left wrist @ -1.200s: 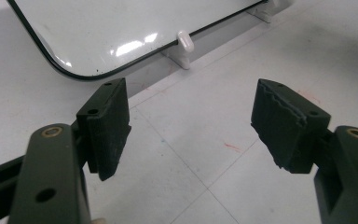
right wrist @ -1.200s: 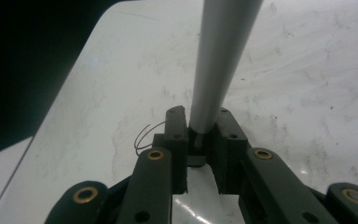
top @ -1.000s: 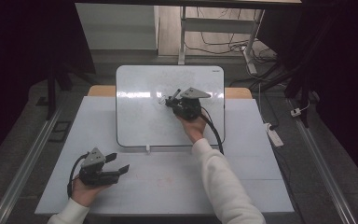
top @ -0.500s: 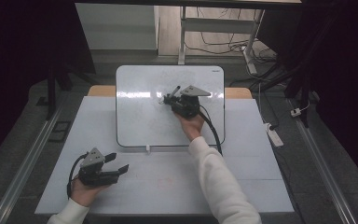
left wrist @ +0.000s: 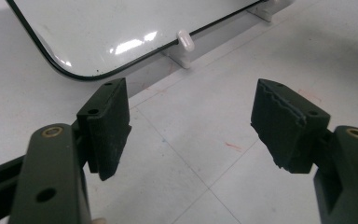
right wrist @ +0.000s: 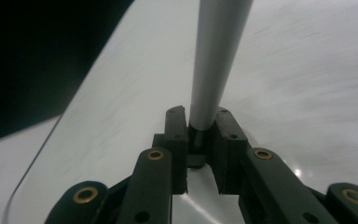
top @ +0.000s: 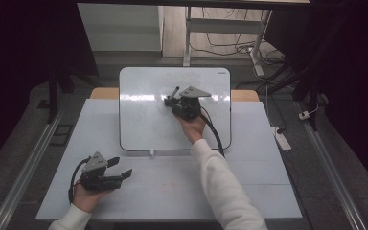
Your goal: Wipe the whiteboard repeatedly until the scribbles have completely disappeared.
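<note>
A white whiteboard [top: 143,120] lies at the back middle of the table. My right gripper [top: 172,101] hovers over the board's upper middle, shut on a grey marker [top: 174,92] that points up and left. In the right gripper view the marker [right wrist: 216,56] rises from between the closed jaws, with the blurred whiteboard [right wrist: 307,93] behind it. My left gripper [top: 122,167] rests near the table's front left, open, nothing between its jaws. In the left gripper view its pads [left wrist: 107,126] stand wide apart, facing the whiteboard's rounded corner [left wrist: 121,28].
The grey table [top: 172,191] spreads in front of the board. A small white clip [left wrist: 185,40] sits at the board's near edge. A white power strip [top: 281,139] lies on the floor to the right. Desk legs and cables [top: 230,43] stand behind.
My right gripper has shifted slightly left over the whiteboard with the marker in it. The left gripper has stayed put.
</note>
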Available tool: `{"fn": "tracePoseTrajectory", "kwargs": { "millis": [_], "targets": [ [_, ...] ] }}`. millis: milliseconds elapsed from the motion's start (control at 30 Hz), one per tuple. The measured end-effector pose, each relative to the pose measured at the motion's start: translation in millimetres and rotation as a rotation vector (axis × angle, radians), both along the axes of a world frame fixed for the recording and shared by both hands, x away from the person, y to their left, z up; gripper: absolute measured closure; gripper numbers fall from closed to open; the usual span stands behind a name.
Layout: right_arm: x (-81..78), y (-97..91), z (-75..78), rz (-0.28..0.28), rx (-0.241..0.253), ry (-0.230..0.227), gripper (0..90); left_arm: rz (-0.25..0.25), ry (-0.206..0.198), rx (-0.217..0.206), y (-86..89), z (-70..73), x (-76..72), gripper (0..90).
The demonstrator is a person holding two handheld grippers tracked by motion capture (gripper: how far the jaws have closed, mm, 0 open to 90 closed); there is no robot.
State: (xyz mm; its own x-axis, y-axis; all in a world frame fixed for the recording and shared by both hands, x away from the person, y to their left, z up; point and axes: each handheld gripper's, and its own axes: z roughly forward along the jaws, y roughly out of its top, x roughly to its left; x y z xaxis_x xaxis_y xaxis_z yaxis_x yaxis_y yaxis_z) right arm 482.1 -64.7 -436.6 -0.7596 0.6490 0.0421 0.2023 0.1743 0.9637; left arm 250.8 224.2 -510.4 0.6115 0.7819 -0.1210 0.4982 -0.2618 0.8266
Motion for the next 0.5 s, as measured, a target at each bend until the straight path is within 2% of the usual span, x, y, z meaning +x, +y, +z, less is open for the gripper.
{"fn": "tracePoseTrajectory", "kwargs": {
  "millis": [67, 100, 167, 200, 233, 267, 333, 400, 467, 500],
  "targets": [
    [2.0, -2.8, 1.5, -0.017, 0.021, 0.003, 77.3, -0.001, 0.001, -0.001, 0.2, -0.3, 0.8, 28.9],
    [0.2, -0.5, 0.6, -0.005, 0.008, 0.003, 77.3, -0.003, 0.005, -0.001, 0.3, -0.7, 1.6, 28.9],
    [-6.2, 9.7, -5.3, 0.073, -0.046, 0.004, 77.2, -0.003, 0.007, 0.000, 0.2, -1.3, 2.9, 28.9],
    [-8.6, 13.7, -7.4, 0.093, -0.069, -0.005, 77.3, -0.004, 0.007, 0.001, 0.1, -1.3, 2.8, 28.9],
    [-8.7, 14.6, -7.3, 0.091, -0.077, -0.006, 77.3, -0.003, 0.005, 0.002, 0.1, -1.0, 2.2, 28.9],
    [-5.5, 13.1, -6.3, 0.087, -0.060, -0.002, 77.3, -0.004, 0.004, 0.003, 0.3, -0.6, 1.5, 28.9],
    [0.9, 6.9, -0.8, 0.025, -0.014, -0.010, 77.3, -0.001, 0.000, 0.000, 0.1, -0.2, 0.5, 28.9],
    [5.5, 4.4, 3.6, -0.006, 0.017, -0.006, 77.2, -0.001, 0.001, 0.000, 0.0, -0.3, 1.0, 28.9],
    [2.6, 9.7, 2.7, 0.002, -0.003, -0.012, 77.3, -0.004, 0.004, 0.002, 0.3, -0.8, 1.9, 28.9],
    [-0.2, 13.8, 0.3, 0.036, -0.023, -0.009, 77.2, -0.003, 0.005, -0.001, 0.5, -1.0, 2.2, 28.9]
  ]
}}
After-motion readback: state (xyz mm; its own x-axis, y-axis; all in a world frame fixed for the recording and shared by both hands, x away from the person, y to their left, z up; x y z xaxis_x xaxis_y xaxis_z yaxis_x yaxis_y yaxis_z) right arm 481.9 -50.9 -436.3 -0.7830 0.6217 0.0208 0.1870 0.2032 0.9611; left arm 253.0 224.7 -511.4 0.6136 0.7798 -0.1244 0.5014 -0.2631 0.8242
